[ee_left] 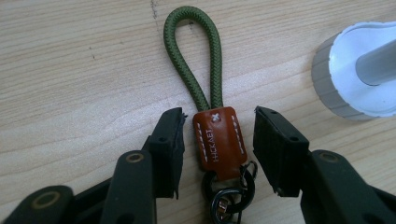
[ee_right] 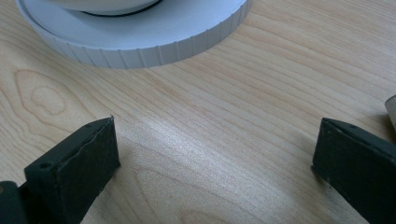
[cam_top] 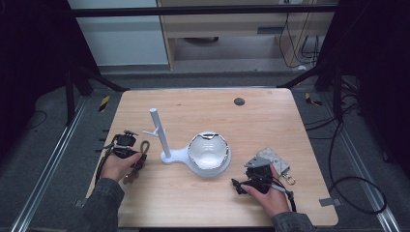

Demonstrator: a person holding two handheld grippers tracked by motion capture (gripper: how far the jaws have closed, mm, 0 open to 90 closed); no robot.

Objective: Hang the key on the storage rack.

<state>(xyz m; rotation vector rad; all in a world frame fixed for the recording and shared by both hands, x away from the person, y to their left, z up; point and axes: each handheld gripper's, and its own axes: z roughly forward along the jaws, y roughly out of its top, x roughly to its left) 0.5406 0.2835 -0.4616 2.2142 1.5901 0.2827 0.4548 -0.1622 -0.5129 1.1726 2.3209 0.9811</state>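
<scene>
- My left tool (ee_left: 219, 140) straddles the key strap's brown tab (ee_left: 220, 140), one jaw touching, no grip yet.
- My right tool (ee_right: 215, 158) gapes over bare worktop (ee_right: 224, 116).

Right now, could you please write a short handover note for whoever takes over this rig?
Left gripper: jaws either side of the keychain's brown leather tab, not yet pressing.
Right gripper: open, with nothing between the jaws, on the table near the grey key pouch.
Keychain flat beside the white stand with its bowl.
Done: the approach.
Left: grip, lift, probably hang on the stand's peg.
</scene>
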